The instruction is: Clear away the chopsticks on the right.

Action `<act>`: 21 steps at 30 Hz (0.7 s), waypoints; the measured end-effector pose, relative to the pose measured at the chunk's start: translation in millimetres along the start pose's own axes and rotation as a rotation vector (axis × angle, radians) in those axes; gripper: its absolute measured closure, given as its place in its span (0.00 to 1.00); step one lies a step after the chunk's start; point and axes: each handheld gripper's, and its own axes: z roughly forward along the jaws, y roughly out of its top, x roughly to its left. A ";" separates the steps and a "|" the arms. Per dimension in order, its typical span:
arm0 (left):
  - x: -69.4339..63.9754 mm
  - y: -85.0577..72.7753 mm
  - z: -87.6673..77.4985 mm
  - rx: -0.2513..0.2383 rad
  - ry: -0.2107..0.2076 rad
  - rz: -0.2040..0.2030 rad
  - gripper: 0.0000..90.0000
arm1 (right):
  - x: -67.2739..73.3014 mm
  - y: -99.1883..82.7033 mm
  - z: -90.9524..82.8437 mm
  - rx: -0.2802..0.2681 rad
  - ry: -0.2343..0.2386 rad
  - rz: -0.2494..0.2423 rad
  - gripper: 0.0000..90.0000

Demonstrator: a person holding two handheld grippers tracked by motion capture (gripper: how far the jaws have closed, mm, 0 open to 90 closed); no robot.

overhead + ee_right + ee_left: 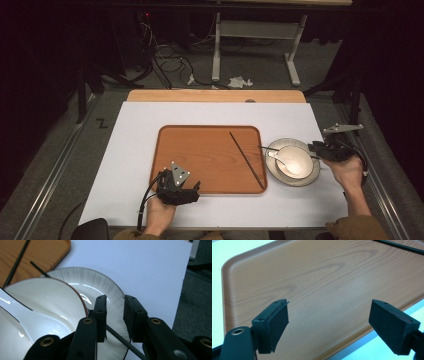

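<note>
Right tool (115, 315) half-open astride chopstick (120, 338)

I see chopstick (120, 338) pass behind right gripper (115, 317) jaws, far end cut off; bowl (42, 315) cropped left of it.

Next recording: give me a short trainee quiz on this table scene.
1. True or false: a chopstick lies on the tray.
2. What sits in the bowl? A fork, B spoon, C knife.
3. Which gripper hangs over the rim of the plate?
Key: 1 true. 2 B, the spoon. 3 the right gripper, jaws apart over a second chopstick.
</note>
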 end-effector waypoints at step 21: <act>-1.9 0.7 1.1 0.016 -0.012 0.020 0.18 | -0.4 -9.0 20.7 0.155 0.010 -0.022 0.80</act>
